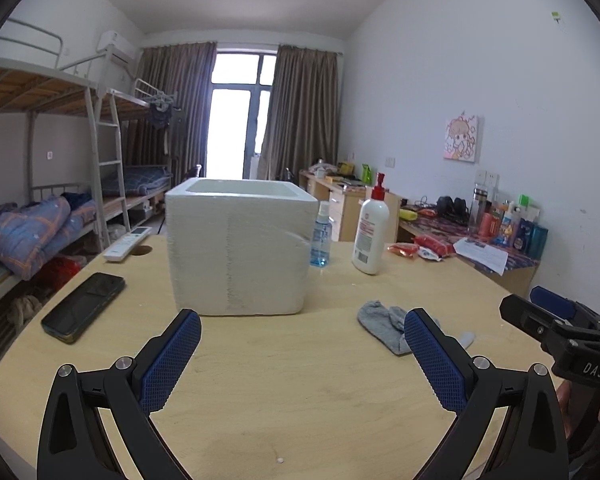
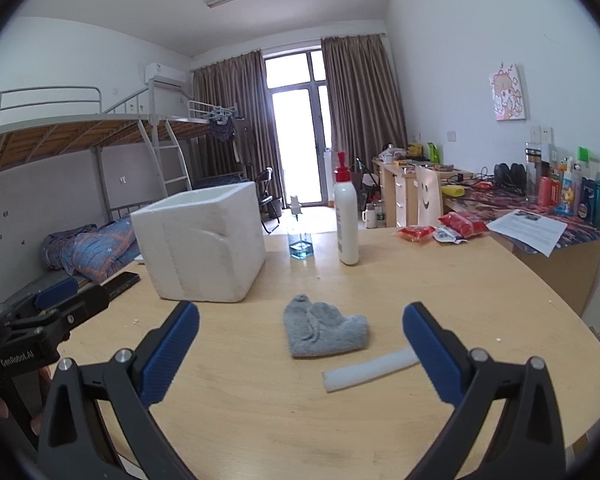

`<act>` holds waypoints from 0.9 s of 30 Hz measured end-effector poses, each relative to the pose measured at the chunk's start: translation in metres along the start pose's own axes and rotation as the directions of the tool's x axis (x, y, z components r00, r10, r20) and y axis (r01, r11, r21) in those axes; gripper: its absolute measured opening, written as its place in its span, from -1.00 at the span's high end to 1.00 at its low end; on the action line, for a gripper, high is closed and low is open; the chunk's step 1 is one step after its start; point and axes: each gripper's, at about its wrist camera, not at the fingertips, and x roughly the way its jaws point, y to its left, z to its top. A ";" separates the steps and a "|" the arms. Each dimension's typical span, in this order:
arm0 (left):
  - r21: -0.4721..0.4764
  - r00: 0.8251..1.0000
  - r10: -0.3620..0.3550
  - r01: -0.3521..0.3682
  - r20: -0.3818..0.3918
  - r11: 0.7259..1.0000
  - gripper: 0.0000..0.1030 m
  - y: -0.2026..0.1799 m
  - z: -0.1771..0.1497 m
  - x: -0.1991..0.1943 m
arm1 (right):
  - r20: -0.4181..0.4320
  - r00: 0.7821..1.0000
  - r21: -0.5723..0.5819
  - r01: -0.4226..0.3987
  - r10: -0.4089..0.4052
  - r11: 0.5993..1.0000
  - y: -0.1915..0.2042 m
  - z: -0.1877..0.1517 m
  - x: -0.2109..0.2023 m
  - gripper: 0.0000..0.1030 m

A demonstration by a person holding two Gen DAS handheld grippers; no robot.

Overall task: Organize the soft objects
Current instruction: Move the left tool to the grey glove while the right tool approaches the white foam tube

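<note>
Both tongs spread wide and empty above a pale wooden surface [image 2: 380, 280], soft things lying loose.

The white square foam box [image 1: 238, 248] stands open-topped at the back left; its inside is hidden in both views. The crumpled grey sock [image 2: 324, 330] lies between the right tongs [image 2: 300, 354]; in the left view the left tongs [image 1: 302, 356] half cover it. Only the right view shows the white foam strip [image 2: 370, 370] whole, just beside the sock. Only the left view shows the whole black phone [image 1: 84, 306].
</note>
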 end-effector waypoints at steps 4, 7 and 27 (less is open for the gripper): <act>0.036 1.000 0.006 -0.006 -0.015 0.999 -0.98 -0.008 0.003 0.010 | -0.017 1.000 0.006 0.006 -0.006 1.000 -0.008 0.000 0.006 -0.99; 0.043 1.000 -0.005 0.006 -0.027 0.999 -0.98 -0.011 0.004 0.017 | -0.022 1.000 0.010 0.016 -0.015 1.000 -0.015 0.000 0.008 -1.00; 0.111 0.990 -0.041 0.056 -0.136 0.992 -0.97 -0.043 0.007 0.070 | -0.099 0.995 0.021 0.029 -0.027 0.999 -0.053 -0.012 0.029 -1.00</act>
